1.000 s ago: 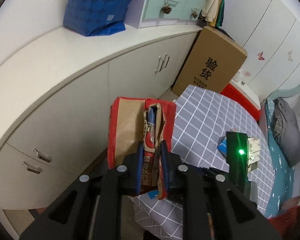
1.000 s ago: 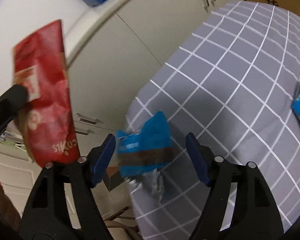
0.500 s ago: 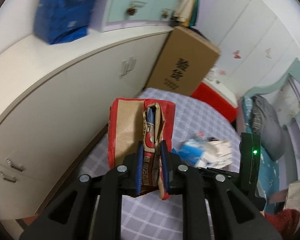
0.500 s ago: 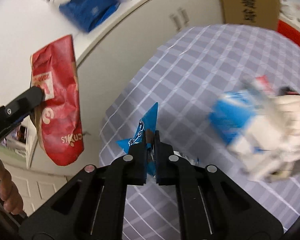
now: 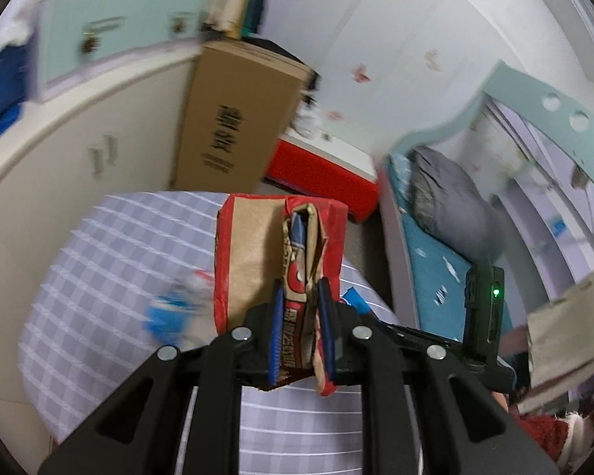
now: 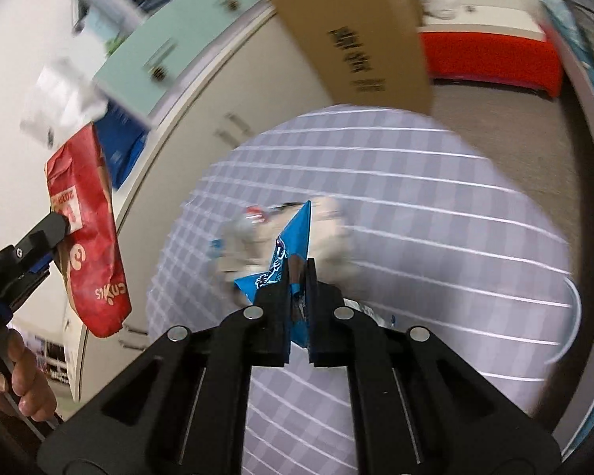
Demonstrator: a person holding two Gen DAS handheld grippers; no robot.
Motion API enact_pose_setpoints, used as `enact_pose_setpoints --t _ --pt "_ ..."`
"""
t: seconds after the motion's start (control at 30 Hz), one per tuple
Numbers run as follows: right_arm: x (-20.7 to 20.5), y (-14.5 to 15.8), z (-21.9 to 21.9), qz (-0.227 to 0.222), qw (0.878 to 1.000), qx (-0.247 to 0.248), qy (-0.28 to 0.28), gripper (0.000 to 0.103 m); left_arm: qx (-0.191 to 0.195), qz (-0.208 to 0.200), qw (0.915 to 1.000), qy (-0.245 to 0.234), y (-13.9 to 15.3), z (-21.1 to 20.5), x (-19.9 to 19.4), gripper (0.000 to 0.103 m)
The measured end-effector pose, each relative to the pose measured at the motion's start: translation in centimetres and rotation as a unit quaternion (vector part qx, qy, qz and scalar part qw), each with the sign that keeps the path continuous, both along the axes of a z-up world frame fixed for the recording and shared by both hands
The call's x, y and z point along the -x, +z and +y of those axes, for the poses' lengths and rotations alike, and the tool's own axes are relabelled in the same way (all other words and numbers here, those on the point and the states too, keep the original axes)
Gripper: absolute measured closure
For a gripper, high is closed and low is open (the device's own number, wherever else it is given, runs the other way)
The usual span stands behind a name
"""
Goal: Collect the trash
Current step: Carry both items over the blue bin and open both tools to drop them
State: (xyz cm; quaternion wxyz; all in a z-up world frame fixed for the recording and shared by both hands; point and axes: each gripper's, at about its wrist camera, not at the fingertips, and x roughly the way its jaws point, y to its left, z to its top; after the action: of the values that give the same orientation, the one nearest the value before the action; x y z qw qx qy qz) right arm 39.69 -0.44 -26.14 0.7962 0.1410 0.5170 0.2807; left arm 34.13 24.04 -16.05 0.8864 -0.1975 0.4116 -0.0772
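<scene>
Left tongs [image 5: 300, 332] clamped on red bag [image 5: 275, 253], held up beside tabletop [image 6: 455, 245]. Right tongs [image 6: 297, 301] pinch blue wrapper [image 6: 287, 253], lifted above tabletop. Wrapper not yet bagged; blurred litter pile [image 6: 257, 237] left on tabletop.

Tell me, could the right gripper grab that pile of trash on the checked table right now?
Probably not yet. The right gripper is shut on a blue wrapper, so its jaws are full. The trash pile lies uncovered on the checked table just beyond it.
</scene>
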Motion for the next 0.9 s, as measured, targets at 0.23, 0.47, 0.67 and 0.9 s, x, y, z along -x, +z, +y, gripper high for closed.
enact_pose_setpoints --t 0.23,0.47,0.67,0.9 --pt "-0.9 -1.9 -14.2 0.015 0.997 0.018 -0.073 0.097 0.012 0.025 0.9965 -0.080 -2.3 -13.7 -3.6 0.087" --pt "-0.4 -5.6 -26.9 0.051 0.988 0.049 -0.140 0.097 0.029 0.076 0.9867 -0.141 -7.6 -26.3 -6.5 0.087" --pt "0.6 -12.2 -34.8 0.106 0.974 0.081 -0.181 0.097 0.021 0.130 0.9744 -0.182 -15.0 -35.8 -8.3 0.087" --pt "1.0 -23.3 -39.3 0.175 0.956 0.107 -0.211 0.097 -0.005 0.216 0.9556 -0.201 -28.0 -43.6 -9.2 0.087"
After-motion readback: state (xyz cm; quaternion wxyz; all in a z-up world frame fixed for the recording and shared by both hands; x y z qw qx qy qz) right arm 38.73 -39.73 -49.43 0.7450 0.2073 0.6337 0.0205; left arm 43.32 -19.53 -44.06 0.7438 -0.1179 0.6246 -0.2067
